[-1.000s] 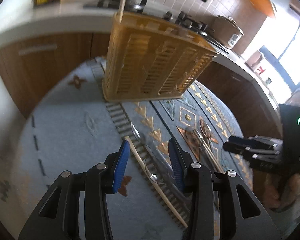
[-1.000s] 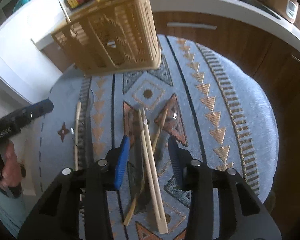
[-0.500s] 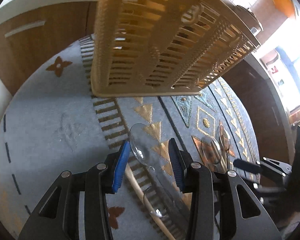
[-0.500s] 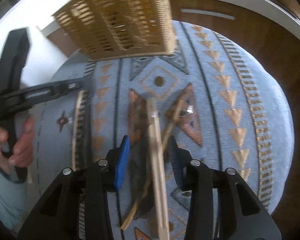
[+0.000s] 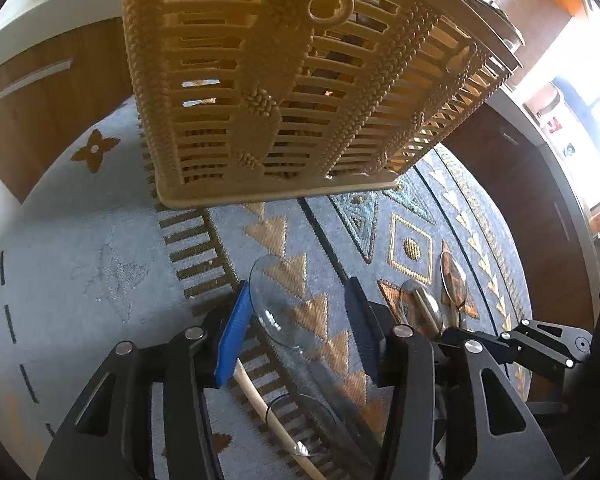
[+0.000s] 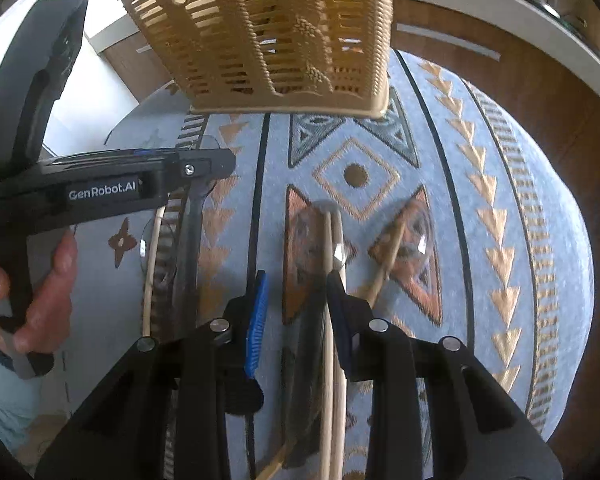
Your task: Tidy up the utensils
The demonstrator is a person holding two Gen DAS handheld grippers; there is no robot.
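Left wrist view showed the left gripper (image 5: 300,328) spread wide, a clear plastic spoon (image 5: 278,300) lying between its fingers, ungrasped; right gripper (image 6: 298,304) likewise parted over chopsticks (image 6: 329,320)

Bright daylight, blown-out glare from window (image 5: 580,76) at upper right of left view. Heavy fisheye warp, dark vignette corners. Right view slightly motion-blurred at bottom centre; woven tan plastic basket (image 5: 300,92) sharp, backlit.

Black tongs (image 5: 300,336), blue pads (image 5: 233,340), silver screws, "GenRobot.AI" marking.
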